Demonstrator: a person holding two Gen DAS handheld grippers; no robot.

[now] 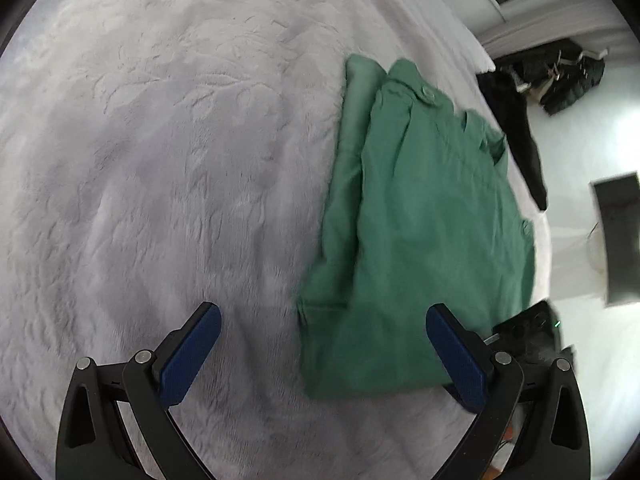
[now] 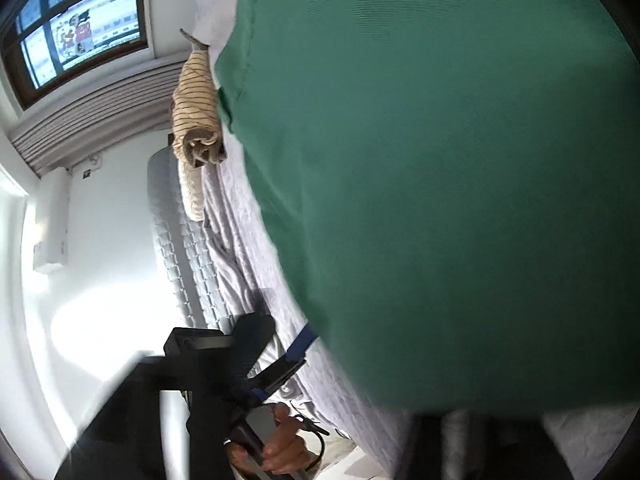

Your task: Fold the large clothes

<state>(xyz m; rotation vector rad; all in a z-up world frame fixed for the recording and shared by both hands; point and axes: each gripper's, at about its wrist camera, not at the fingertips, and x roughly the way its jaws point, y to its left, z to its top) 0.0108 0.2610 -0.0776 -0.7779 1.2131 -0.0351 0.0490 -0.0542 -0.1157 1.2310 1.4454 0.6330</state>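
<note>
A green garment (image 1: pixel 420 240) lies folded lengthwise on the grey plush bedspread (image 1: pixel 160 160), at the right of the left wrist view. My left gripper (image 1: pixel 322 350) is open above the spread, its right finger (image 1: pixel 456 352) over the garment's near edge and its left finger (image 1: pixel 192 352) over bare spread. In the right wrist view the green cloth (image 2: pixel 440 180) fills most of the frame very close to the lens. The right gripper's fingers are hidden behind it. The left gripper (image 2: pixel 260 356) shows at the lower left, held by a hand (image 2: pixel 280 448).
A black garment (image 1: pixel 516 128) hangs over the bed's far right edge. A striped beige garment (image 2: pixel 198 120) lies at the bed edge near the mattress (image 2: pixel 180 248). A window (image 2: pixel 76 28) and a dark cabinet (image 1: pixel 616 236) stand beyond.
</note>
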